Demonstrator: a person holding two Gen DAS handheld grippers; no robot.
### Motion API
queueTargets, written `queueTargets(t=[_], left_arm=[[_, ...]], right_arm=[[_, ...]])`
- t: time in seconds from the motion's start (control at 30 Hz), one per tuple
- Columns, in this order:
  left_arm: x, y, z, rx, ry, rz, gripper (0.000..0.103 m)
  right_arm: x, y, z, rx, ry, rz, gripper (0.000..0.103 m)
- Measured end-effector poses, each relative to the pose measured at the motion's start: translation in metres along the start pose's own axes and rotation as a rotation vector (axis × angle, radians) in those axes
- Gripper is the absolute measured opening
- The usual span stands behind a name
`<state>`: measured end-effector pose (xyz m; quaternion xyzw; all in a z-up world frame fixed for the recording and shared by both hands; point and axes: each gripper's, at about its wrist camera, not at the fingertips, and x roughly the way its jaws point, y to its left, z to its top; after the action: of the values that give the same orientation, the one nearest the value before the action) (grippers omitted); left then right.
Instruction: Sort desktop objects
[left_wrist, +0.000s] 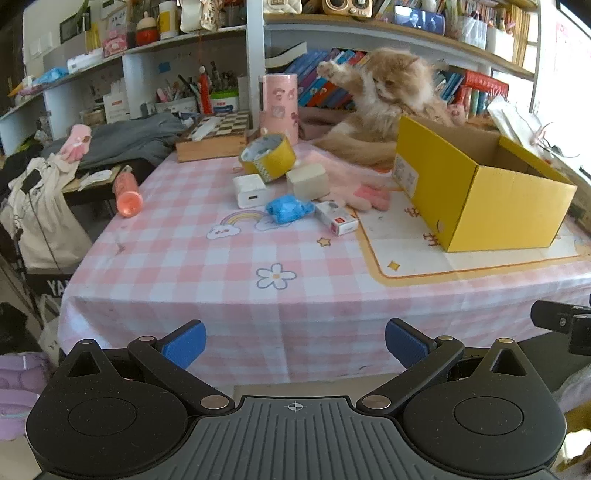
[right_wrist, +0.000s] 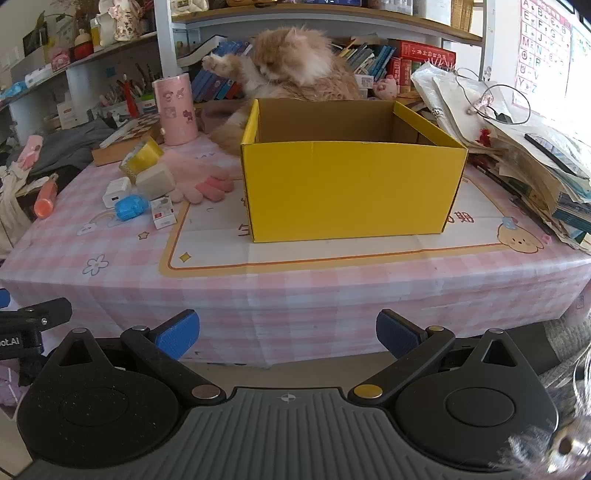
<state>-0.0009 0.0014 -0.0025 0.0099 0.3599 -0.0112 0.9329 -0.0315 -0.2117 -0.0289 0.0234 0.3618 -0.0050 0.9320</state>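
Left wrist view looks across a table (left_wrist: 177, 266) in a pink checked cloth, with the left gripper (left_wrist: 295, 343) held off its near edge, blue pads spread wide and nothing between them. A cluster of small things lies toward the middle of the table: a roll of yellow tape (left_wrist: 267, 157) tipped on its side, a beige block (left_wrist: 307, 181) just beside it, a white charger (left_wrist: 250, 190) in front of the tape, a crumpled blue wad (left_wrist: 289, 209) and a small white and red carton (left_wrist: 337, 218) next to that. A pink glove (left_wrist: 364, 195) lies between the cluster and the yellow box (left_wrist: 491, 206), which stands open on a cream mat to the right. An orange tube (left_wrist: 127, 192) lies alone near the table's left edge, well apart from the rest. A tall pink cylinder (left_wrist: 279, 107) stands behind the tape. A fluffy orange and white cat (left_wrist: 391, 92) sits behind the box with one paw raised.

From the right wrist view, the right gripper (right_wrist: 288, 334) likewise hangs short of the table with its fingers fully apart and empty. The box (right_wrist: 351, 192) faces it squarely; no items show in the part of its inside that is visible. A heap of papers (right_wrist: 517, 147) sits to the right of the box.
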Motion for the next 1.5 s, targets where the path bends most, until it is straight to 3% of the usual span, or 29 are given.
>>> queueTargets(t=[0.27,1.5], left_arm=[[0.001,0.004,0.001,-0.010,-0.002,-0.029,0.103],[0.012,0.017,0.007,0.019,0.008,-0.027,0.103]], right_arm=[[0.002,0.002,0.002,-0.002,0.001,0.018,0.103],[0.015,0.030,0.013,-0.069,0.006,0.048,0.103]])
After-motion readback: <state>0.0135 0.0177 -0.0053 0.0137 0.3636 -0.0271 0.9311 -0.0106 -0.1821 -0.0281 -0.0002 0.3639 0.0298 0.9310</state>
